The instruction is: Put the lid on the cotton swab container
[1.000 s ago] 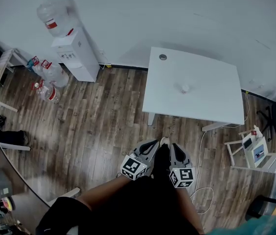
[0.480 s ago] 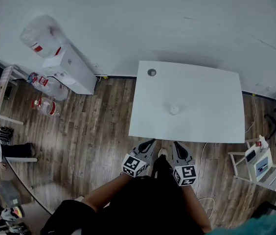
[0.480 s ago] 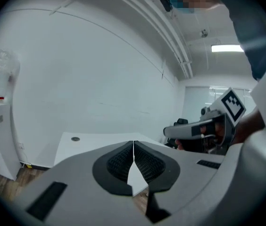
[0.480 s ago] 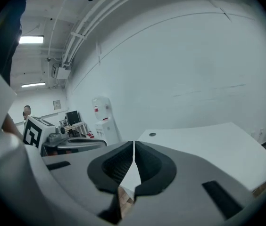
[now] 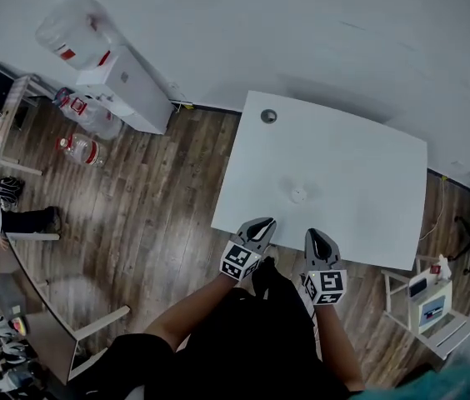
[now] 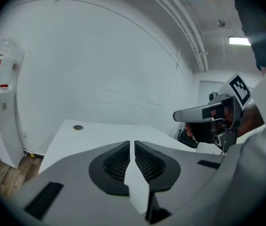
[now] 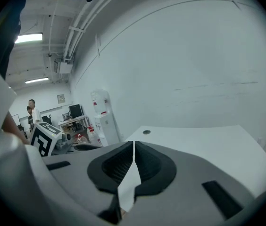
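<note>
A small white round object, the cotton swab container (image 5: 299, 194), stands near the middle of the white table (image 5: 360, 165); I cannot make out a separate lid at this distance. My left gripper (image 5: 263, 223) hovers at the table's near edge, shut and empty. To its right my right gripper (image 5: 313, 237) is likewise shut with nothing in it. In the left gripper view the jaws meet above the tabletop (image 6: 104, 135), with the right gripper (image 6: 178, 115) at the right. The right gripper view shows the jaws together over the table (image 7: 208, 140); the container is hidden in both gripper views.
A round grey cable port (image 5: 268, 116) sits at the table's far left corner. A water dispenser (image 5: 114, 73) and spare bottles (image 5: 81, 150) stand by the wall at left. A small white chair with items (image 5: 427, 302) is at the right. Wooden floor surrounds the table.
The person has stepped up to the table; both grippers now reach its near edge instead of hanging over the floor. The jaws stay shut throughout.
</note>
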Available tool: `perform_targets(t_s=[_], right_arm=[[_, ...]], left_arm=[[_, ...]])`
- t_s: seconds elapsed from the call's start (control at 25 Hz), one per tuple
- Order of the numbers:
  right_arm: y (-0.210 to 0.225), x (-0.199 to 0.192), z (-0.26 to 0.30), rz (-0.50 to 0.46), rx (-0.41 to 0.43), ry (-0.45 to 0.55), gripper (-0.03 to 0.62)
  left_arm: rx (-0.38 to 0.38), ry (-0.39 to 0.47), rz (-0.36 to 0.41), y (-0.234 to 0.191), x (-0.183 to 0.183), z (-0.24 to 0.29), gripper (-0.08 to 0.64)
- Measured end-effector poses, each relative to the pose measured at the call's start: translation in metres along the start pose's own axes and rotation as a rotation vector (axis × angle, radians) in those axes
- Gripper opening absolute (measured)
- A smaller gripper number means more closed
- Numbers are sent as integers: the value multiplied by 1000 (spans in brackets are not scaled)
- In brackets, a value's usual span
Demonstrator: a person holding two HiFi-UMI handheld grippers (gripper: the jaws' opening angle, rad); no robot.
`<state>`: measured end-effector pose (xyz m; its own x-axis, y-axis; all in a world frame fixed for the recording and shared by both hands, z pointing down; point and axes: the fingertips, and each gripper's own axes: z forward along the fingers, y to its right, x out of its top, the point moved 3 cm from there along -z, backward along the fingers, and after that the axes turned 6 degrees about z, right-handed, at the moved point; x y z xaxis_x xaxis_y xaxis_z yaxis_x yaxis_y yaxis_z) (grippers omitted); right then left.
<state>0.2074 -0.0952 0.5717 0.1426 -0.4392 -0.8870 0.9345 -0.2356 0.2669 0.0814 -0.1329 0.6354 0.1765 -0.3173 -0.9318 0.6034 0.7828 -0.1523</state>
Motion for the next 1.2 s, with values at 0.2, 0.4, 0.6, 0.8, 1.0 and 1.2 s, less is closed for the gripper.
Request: perform_targets(t_s=[0.2,0.4,0.6,0.8,1.0,1.2], right_arm=[[21,-4,22,-19,19,-36,34],[42,-8,34,-43,25,-70,34],[58,-12,46,-15,22,-87,34],[70,-22,53,25,11,-105,34],[84,-15,62,19,15,-103,34],[88,-22,63,35,-2,-124,34]], left_arm=[[11,-21,2,0,-12,29,69],[2,-77,34,-1,-37,62,141],[-2,-126,33,-4,-45,86,191],[-18,-181,43,-6,-62,105,238],[-3,-231,33,-22,-78,134,281],[-21,-255,74,-22,-82,144,281]])
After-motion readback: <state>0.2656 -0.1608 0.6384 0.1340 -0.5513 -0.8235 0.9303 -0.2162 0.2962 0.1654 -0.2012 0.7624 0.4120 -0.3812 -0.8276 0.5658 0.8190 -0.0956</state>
